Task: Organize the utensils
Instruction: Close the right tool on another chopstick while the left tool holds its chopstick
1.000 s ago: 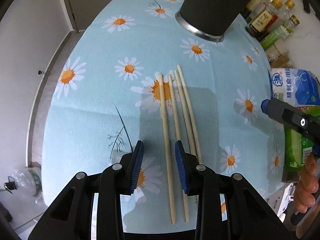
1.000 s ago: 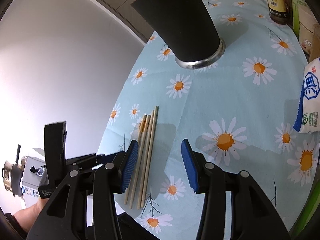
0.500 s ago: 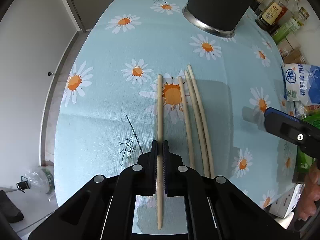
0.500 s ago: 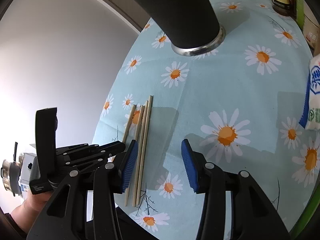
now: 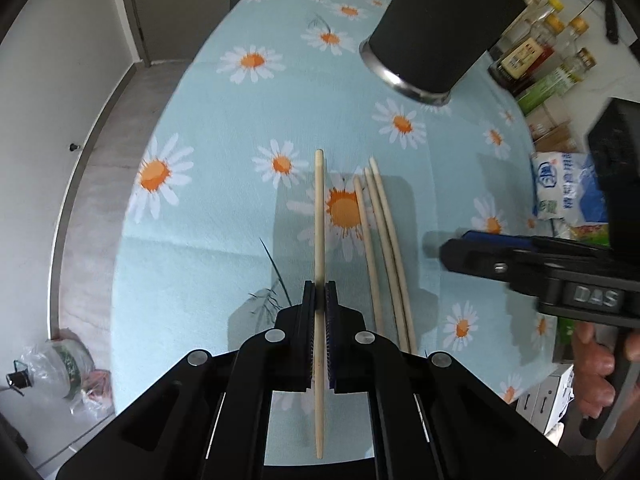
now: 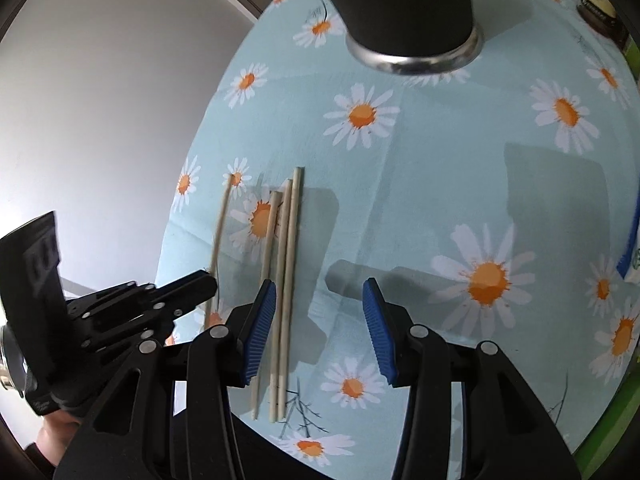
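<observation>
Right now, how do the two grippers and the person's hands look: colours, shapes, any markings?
Both are black plastic tools with angular fingers joined by round silver rivets. The right gripper has ribbed blue pads; the left gripper has dark blue pads too. Seen from the left camera, the right gripper's body carries raised letters "DAS". A bare hand grips its handle; no sleeve or cable is visible.

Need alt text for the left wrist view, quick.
The left gripper is shut on one pale wooden chopstick. Three more wooden chopsticks lie on the daisy-print blue tablecloth; a black cylindrical holder stands beyond them.
</observation>
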`<state>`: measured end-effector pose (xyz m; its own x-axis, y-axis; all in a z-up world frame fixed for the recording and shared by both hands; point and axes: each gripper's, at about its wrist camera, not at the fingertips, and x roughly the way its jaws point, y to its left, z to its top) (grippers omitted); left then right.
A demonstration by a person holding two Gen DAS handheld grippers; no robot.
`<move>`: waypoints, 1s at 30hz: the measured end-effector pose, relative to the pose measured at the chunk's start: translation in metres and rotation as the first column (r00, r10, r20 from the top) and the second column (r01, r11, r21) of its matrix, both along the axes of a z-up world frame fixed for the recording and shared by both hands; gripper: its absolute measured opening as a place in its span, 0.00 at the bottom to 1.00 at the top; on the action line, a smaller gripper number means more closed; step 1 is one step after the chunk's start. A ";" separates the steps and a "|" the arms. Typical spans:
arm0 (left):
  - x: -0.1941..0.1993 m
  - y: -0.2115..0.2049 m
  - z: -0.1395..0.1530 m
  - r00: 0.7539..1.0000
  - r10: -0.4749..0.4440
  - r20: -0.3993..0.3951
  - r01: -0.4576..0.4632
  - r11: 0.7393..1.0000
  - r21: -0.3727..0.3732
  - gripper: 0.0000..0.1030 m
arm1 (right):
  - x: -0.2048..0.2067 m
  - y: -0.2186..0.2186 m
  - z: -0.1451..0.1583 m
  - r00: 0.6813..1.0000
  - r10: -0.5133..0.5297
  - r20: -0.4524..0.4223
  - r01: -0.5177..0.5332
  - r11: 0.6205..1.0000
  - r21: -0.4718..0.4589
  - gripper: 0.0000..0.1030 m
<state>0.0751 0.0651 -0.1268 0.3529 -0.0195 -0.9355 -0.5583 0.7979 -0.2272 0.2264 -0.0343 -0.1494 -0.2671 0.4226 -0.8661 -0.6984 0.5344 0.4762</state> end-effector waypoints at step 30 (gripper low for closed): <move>-0.037 0.032 -0.001 0.988 -0.065 0.143 0.082 0.990 -0.117 0.04 | -0.048 0.073 -0.015 0.995 0.042 0.096 -0.011 0.952 -0.307 0.14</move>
<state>0.0382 0.0972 -0.1283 0.4718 -0.1616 -0.8668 -0.4552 0.7973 -0.3964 0.1783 0.0384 -0.1640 -0.1800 0.1269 -0.9754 -0.7498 0.6241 0.2196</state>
